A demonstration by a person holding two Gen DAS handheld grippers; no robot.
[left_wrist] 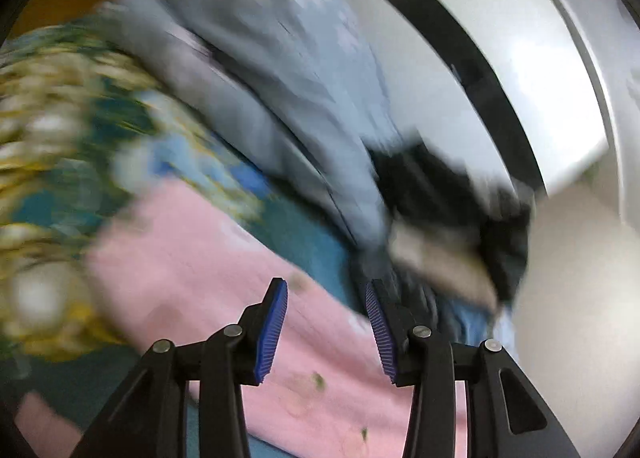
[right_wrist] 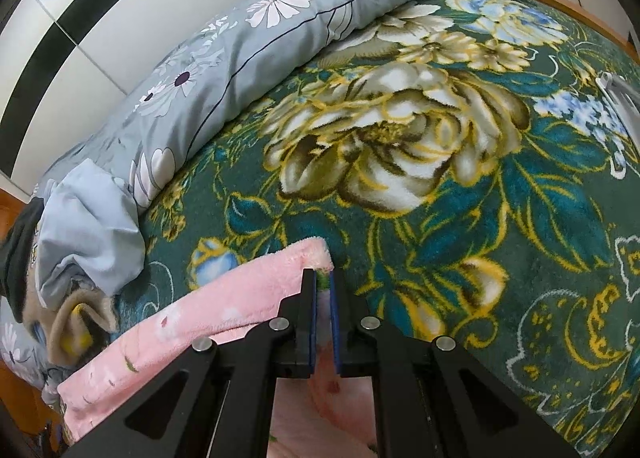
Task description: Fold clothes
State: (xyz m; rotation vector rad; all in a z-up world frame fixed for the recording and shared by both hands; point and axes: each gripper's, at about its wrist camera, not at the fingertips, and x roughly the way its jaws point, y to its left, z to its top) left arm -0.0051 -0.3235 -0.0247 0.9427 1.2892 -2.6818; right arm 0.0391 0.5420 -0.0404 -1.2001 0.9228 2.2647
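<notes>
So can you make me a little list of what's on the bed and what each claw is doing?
surface: green flowered blanket
being folded: pink fleece garment
beside it: grey-blue flowered quilt, rolled along the blanket's edge
pile: light blue, beige and black clothes
left claw: open, nothing between its pads, above the pink garment
right claw: shut on the pink garment's corner

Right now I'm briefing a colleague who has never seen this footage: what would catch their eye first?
The dark green blanket with huge cream and gold flowers fills most of the right wrist view. A fluffy pink garment lies across its near edge, its corner pinched in the shut right gripper. Along the far left runs a grey-blue floral duvet; in the blurred left wrist view, the left gripper hangs open over the pink fabric.
</notes>
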